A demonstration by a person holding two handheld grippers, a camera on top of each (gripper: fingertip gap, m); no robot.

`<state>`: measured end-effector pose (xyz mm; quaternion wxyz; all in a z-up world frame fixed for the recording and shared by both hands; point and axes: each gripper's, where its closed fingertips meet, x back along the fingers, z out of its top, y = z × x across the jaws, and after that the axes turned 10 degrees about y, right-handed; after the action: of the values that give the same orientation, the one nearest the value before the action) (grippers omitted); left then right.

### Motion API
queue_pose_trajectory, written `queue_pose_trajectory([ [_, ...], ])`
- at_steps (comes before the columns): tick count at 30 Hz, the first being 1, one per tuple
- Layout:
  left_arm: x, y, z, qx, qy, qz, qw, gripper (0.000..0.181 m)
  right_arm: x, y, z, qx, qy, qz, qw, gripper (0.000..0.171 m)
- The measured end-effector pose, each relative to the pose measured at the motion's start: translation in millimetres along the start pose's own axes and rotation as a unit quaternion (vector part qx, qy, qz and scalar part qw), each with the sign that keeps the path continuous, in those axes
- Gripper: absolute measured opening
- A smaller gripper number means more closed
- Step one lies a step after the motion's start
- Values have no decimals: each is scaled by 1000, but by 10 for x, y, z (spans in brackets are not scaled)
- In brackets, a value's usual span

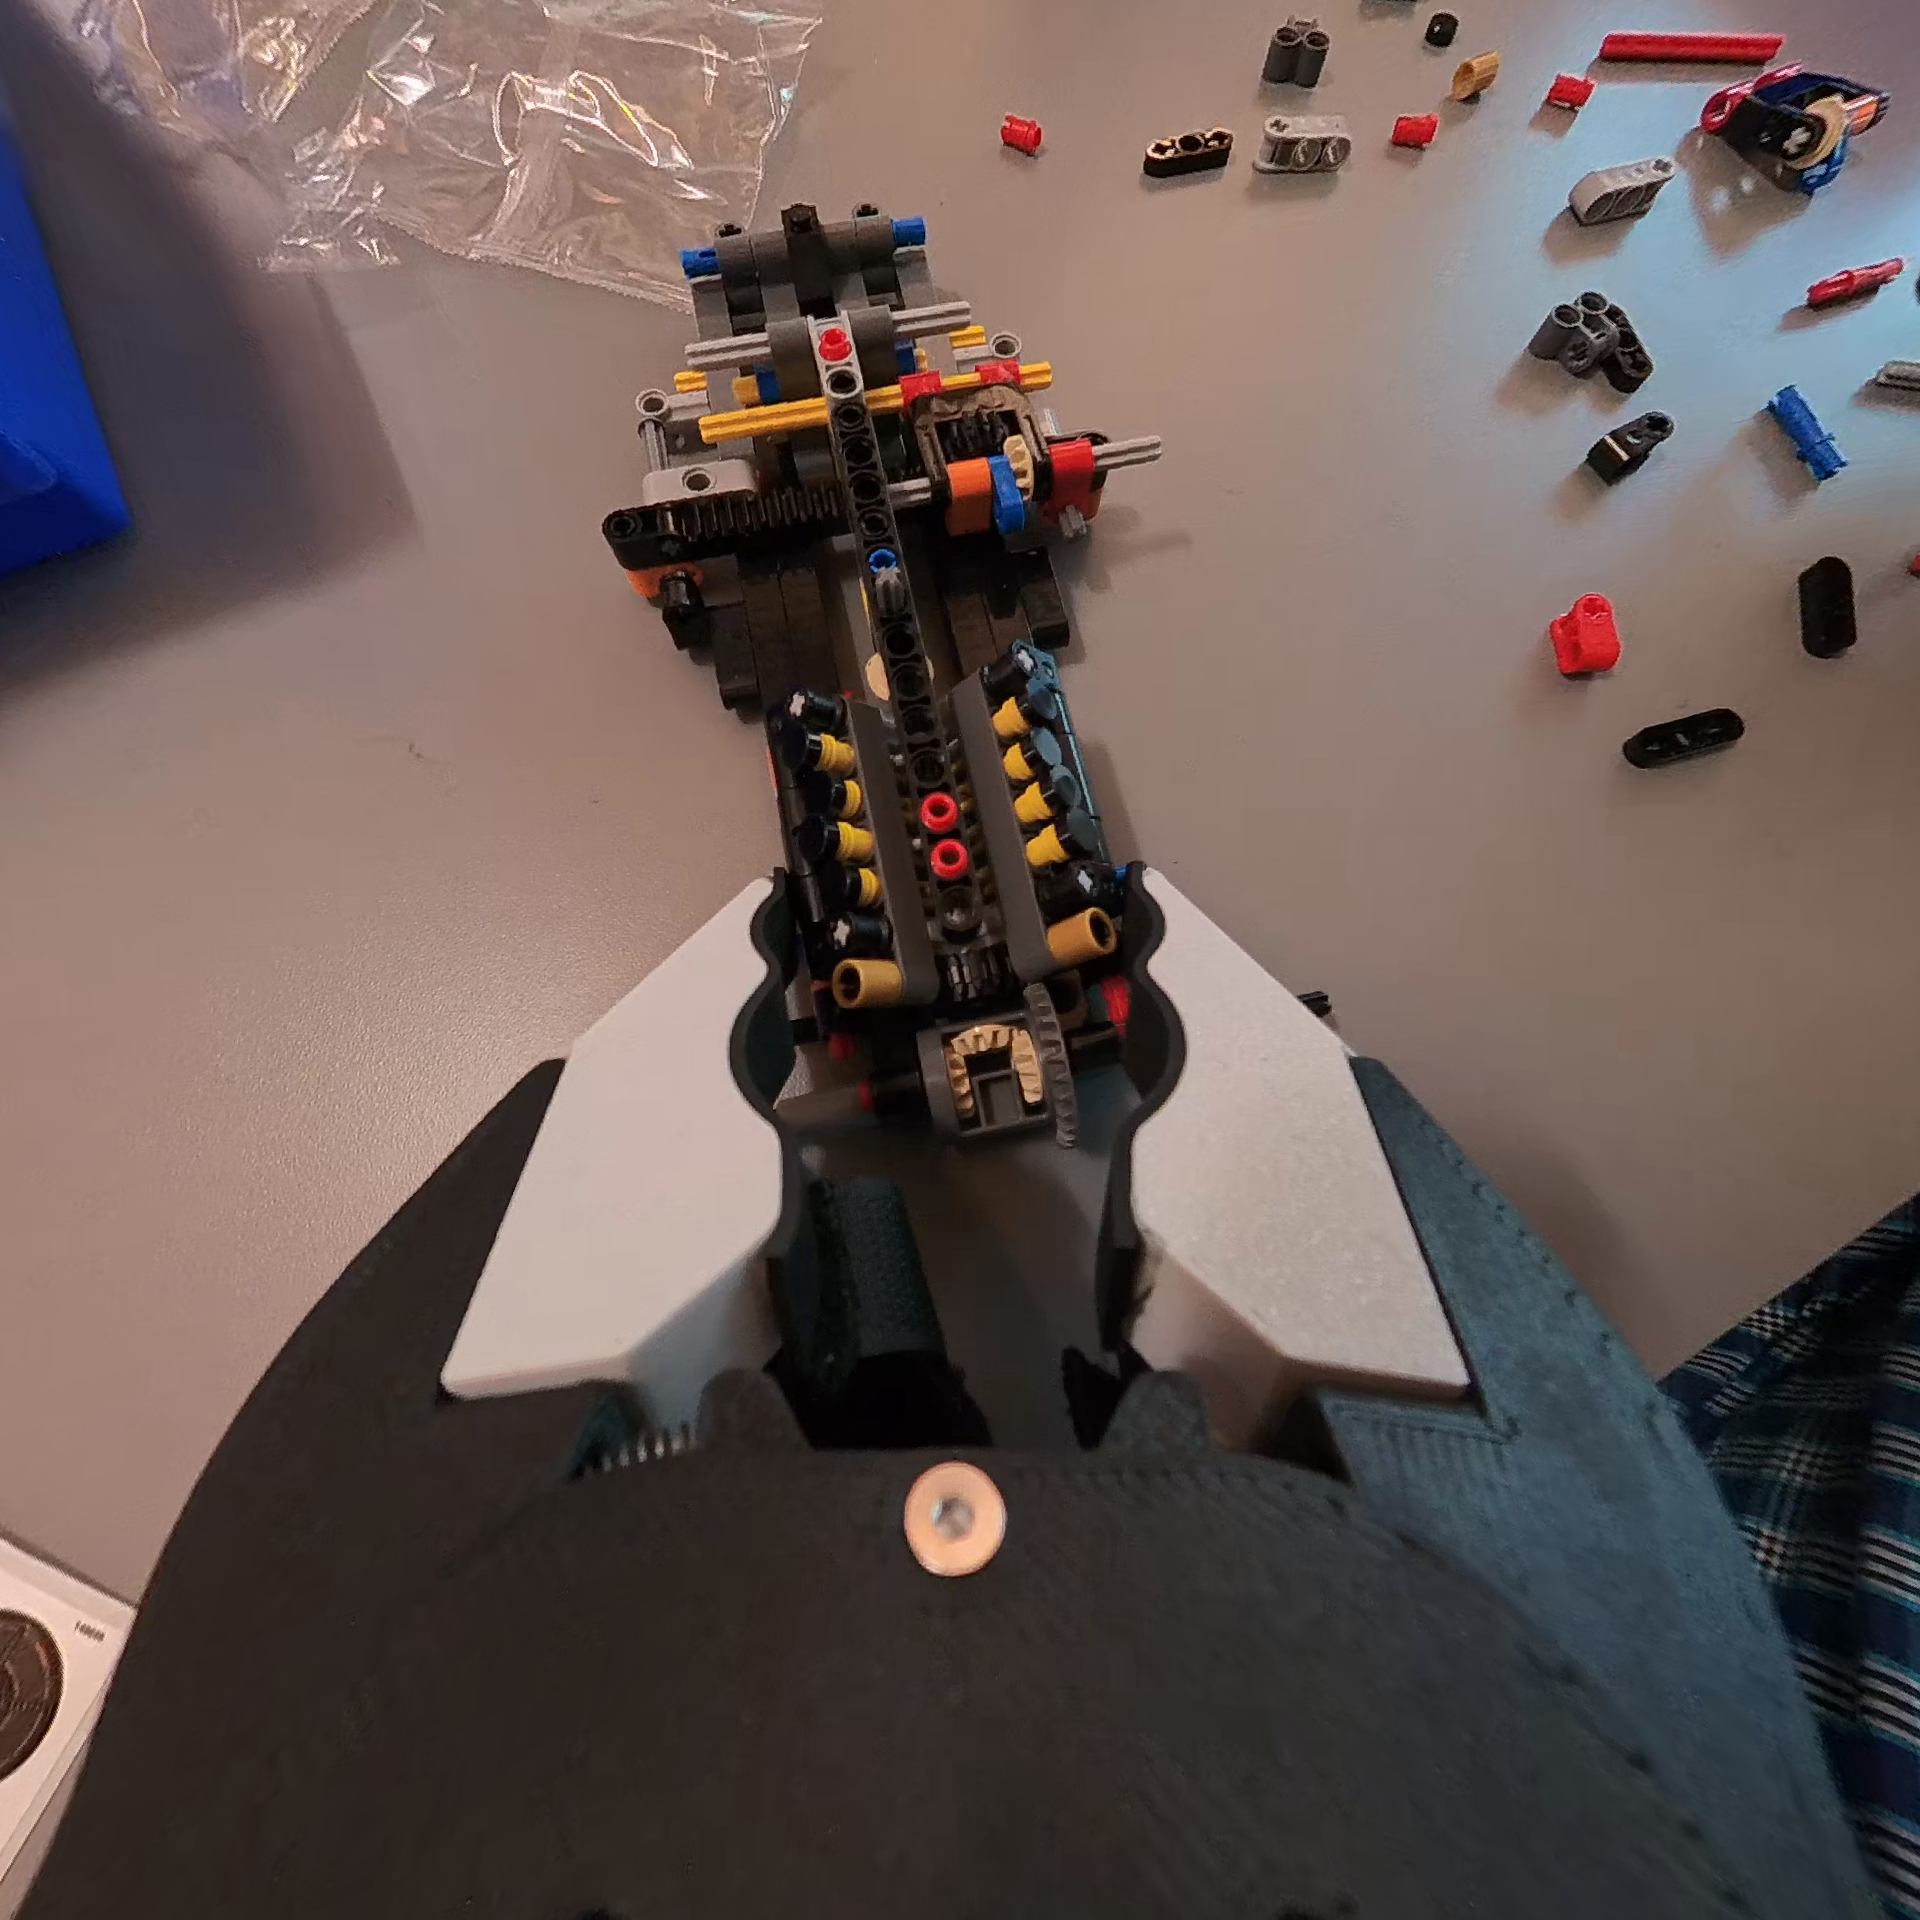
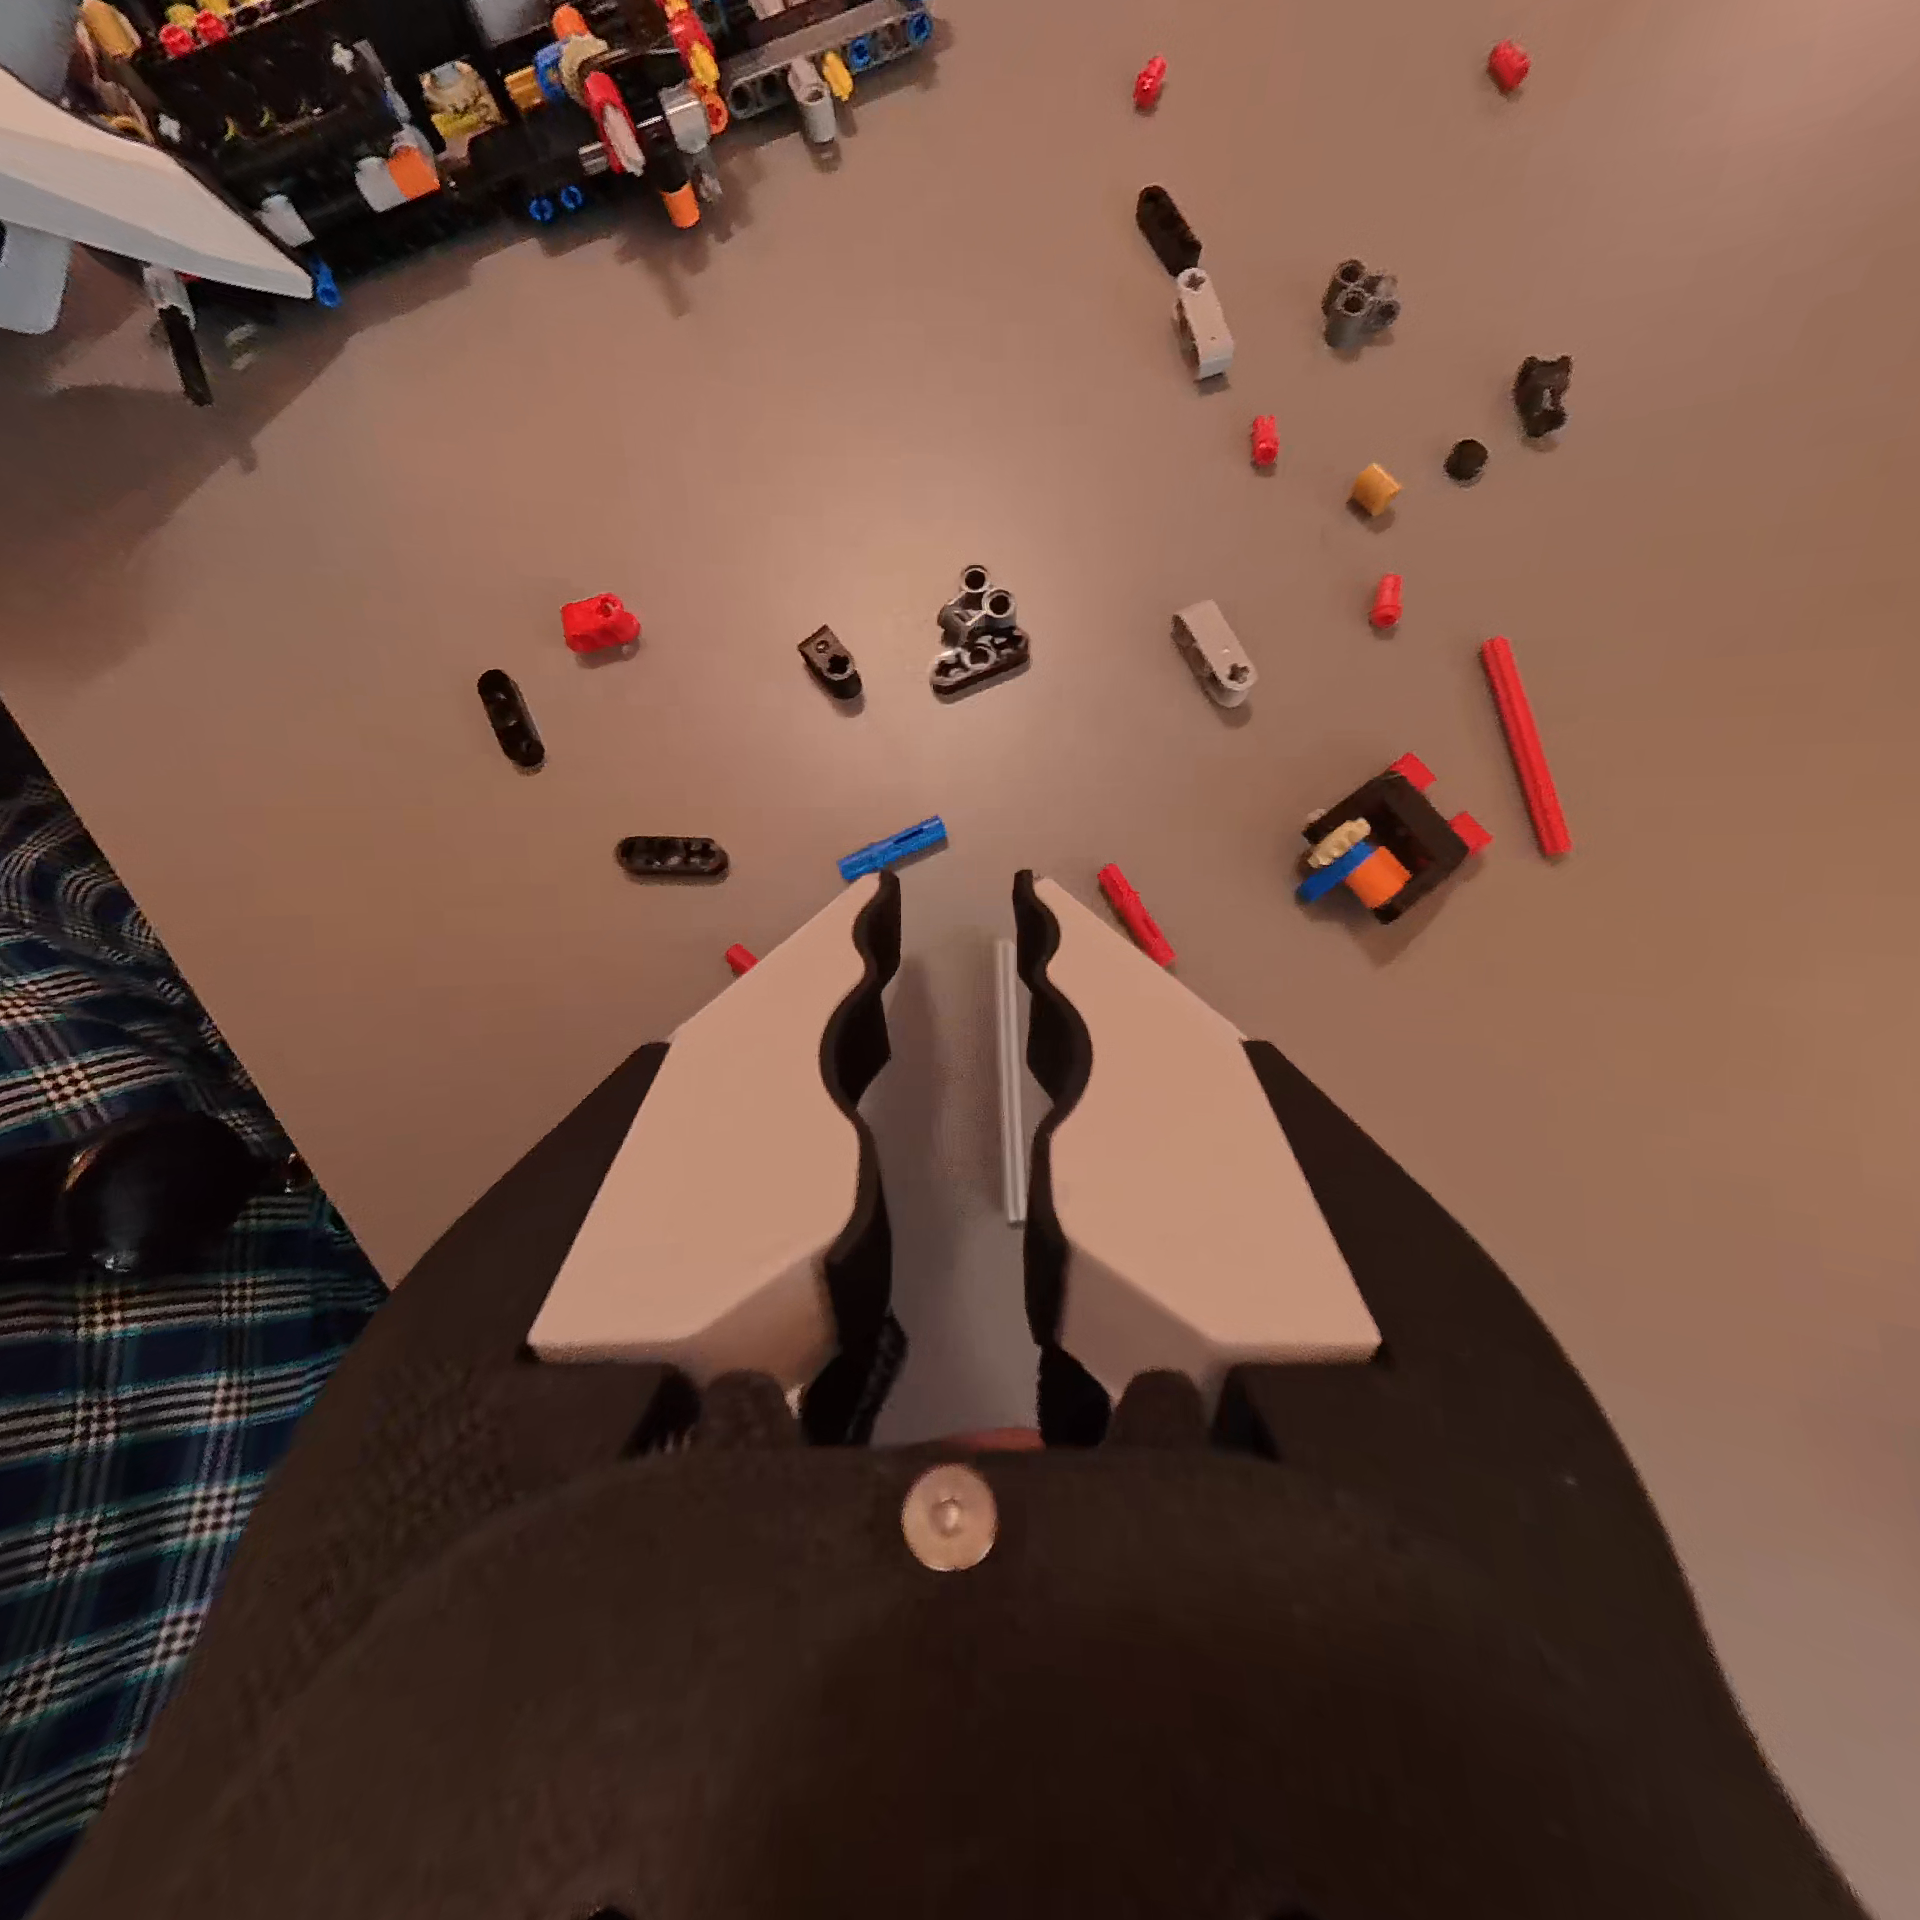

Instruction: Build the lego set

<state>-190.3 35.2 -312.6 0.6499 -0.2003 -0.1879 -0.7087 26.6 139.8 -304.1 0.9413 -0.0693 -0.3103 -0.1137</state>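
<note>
Lego chassis [image 1: 894,644], a long multicoloured build of black and grey beams with yellow axles and red pins, lies flat on the grey worktop [image 1: 312,831]; your left tool [image 1: 954,883] is clamped on its near end, the dark wavy pads pressed against both sides of the engine block beside the tan-toothed differential [image 1: 992,1081]; crumpled clear plastic bags [image 1: 499,125] lie just beyond the chassis's far end, and a blue box [image 1: 42,416] sits at the worktop's left edge.

Your right tool [image 2: 956,883] holds nothing, its jaws parted with bare worktop between them; a thin grey axle rod [image 2: 1008,1081] lies on the worktop in that gap, close against the right finger, though you cannot tell whether it touches; a blue pin [image 2: 891,847] lies just beyond the left fingertip, a short red axle [image 2: 1135,914] beside the right finger; farther out are a dark grey connector cluster [image 2: 979,629], a long red axle [image 2: 1524,746] and a small black-and-red sub-assembly [image 2: 1387,836].
</note>
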Motion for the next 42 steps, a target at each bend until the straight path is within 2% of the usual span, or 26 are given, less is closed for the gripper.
queue_pose_trajectory([
  [8,2,-4,-1,-3,1,2,1000,62,-167,-109,-25,-3,-18,12,1000,25],
  [10,2,-5,-1,-3,1,2,1000,61,-189,-117,-42,0,-22,13,1000,22],
  [15,3,-7,-1,-2,0,1,1000,62,-222,-150,-34,23,-21,15,999,4],
  [17,4,-7,-2,-2,0,1,1000,61,-229,-167,-31,34,-20,17,999,3],
  [22,6,-8,-1,-2,1,1,1000,61,-188,-160,-34,43,-26,16,999,19],
  [27,5,-9,-3,-1,0,0,1000,61,-126,-165,-32,51,-29,22,998,23],
  [31,4,-9,-1,-2,0,0,1000,62,-154,-166,-57,52,-32,24,998,19],
  [36,3,-11,0,-2,0,1,1000,62,-186,-160,-64,57,-31,18,998,5],
  [42,0,-9,3,-2,0,0,1000,61,-185,-166,-58,61,-28,21,998,3],
])
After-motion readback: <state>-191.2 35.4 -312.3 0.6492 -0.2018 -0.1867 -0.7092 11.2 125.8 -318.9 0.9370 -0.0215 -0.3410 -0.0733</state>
